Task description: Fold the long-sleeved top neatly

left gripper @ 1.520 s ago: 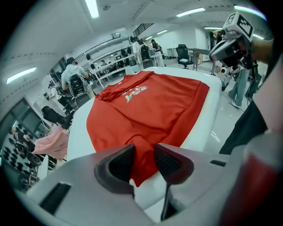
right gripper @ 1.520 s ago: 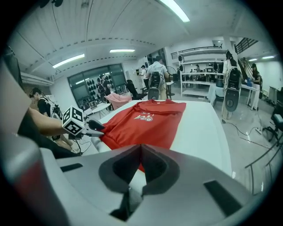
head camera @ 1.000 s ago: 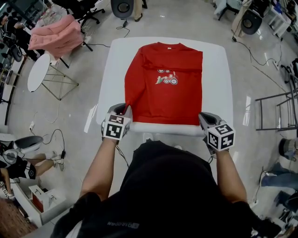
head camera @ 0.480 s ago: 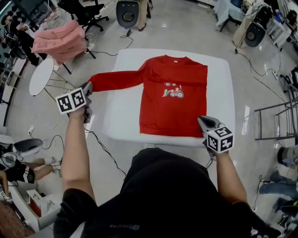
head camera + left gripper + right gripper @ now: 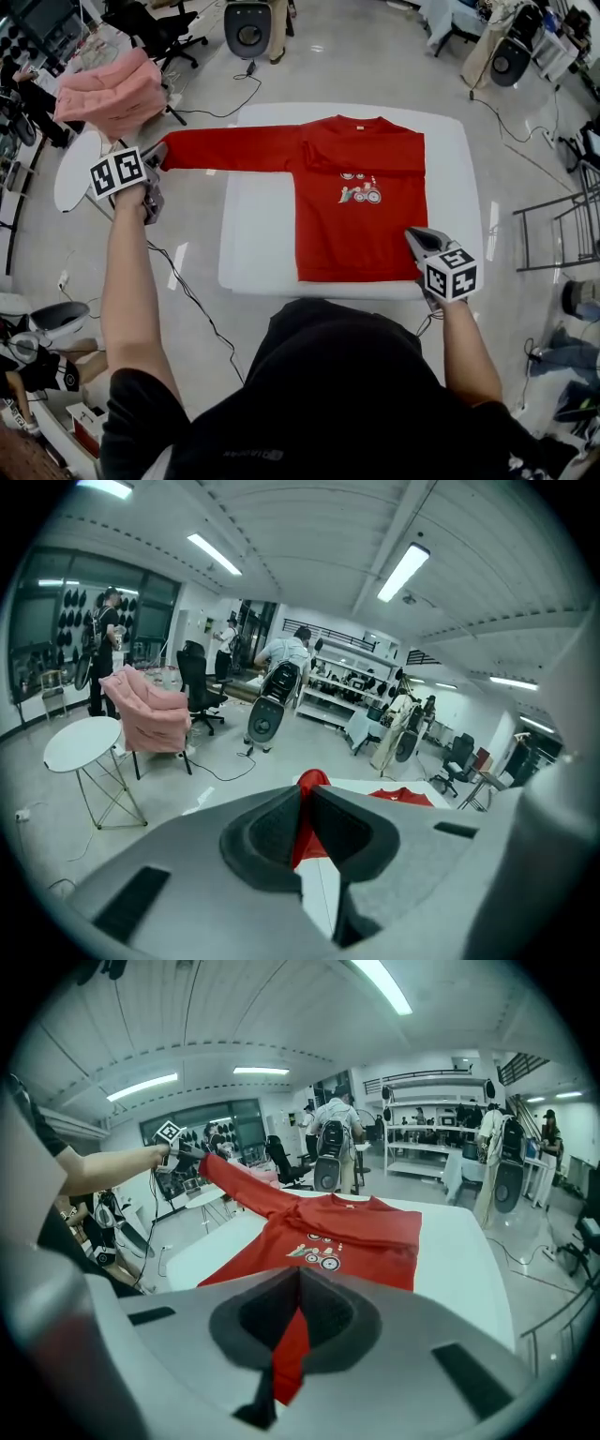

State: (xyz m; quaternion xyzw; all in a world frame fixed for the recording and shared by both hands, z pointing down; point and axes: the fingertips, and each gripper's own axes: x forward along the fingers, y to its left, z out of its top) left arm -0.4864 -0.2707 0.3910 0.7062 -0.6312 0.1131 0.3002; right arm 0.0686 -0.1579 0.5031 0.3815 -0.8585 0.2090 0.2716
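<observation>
A red long-sleeved top (image 5: 361, 202) with a small printed picture lies flat on the white table (image 5: 258, 244). Its left sleeve (image 5: 234, 150) is stretched straight out past the table's left edge. My left gripper (image 5: 157, 159) is shut on the cuff, and red cloth shows between its pads (image 5: 305, 808). My right gripper (image 5: 415, 239) is shut on the hem's near right corner, with red cloth pinched between its jaws (image 5: 298, 1312). No right sleeve sticks out from the body.
Left of the table stand a round white side table (image 5: 75, 164) and a chair draped with a pink garment (image 5: 112, 89). Cables (image 5: 187, 291) trail on the floor. A black fan (image 5: 248, 23) stands behind the table, and a metal rack (image 5: 562, 225) to the right.
My left gripper swung from the near left corner of the top out to the far left and rose, drawing the sleeve out straight. My right gripper kept its hold on the hem.
</observation>
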